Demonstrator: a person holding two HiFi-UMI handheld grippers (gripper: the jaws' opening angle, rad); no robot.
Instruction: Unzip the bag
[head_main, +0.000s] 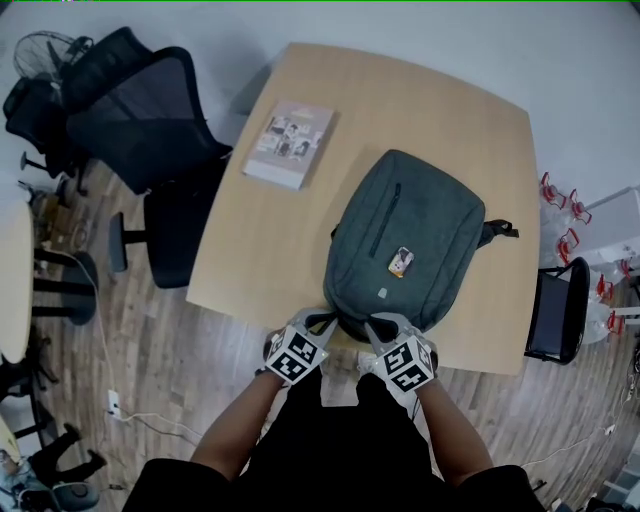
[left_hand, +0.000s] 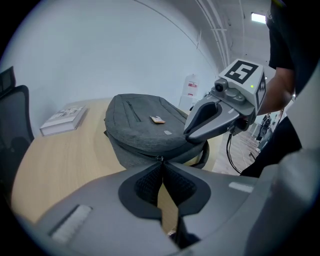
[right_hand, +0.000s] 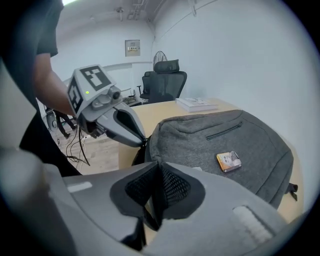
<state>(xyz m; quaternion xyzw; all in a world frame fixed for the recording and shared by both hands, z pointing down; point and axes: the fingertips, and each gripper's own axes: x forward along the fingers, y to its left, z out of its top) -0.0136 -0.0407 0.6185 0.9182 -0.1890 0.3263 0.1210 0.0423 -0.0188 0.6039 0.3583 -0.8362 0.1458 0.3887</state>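
The left gripper (left_hand: 161, 160) has its fingers clenched at the near edge of the bag (head_main: 405, 235), which lies flat on the table (head_main: 290, 250). Pinching cloth rather than the pull would stall the zip. The right gripper (right_hand: 156, 165) has its fingers clamped on a dark strap (right_hand: 145, 220), which may slip free.

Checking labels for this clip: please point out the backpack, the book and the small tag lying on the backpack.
backpack (head_main: 440, 215), head view, bare front fabric.
book (head_main: 290, 143), head view, cover's middle.
small tag (head_main: 401, 262), head view, its middle.

Right gripper (right_hand: 156, 167): jaws closed on a dark strip (right_hand: 154, 202)
Bag (right_hand: 220, 137): grey, flat on table (right_hand: 150, 112)
Left gripper (right_hand: 142, 142): tip at bag's edge
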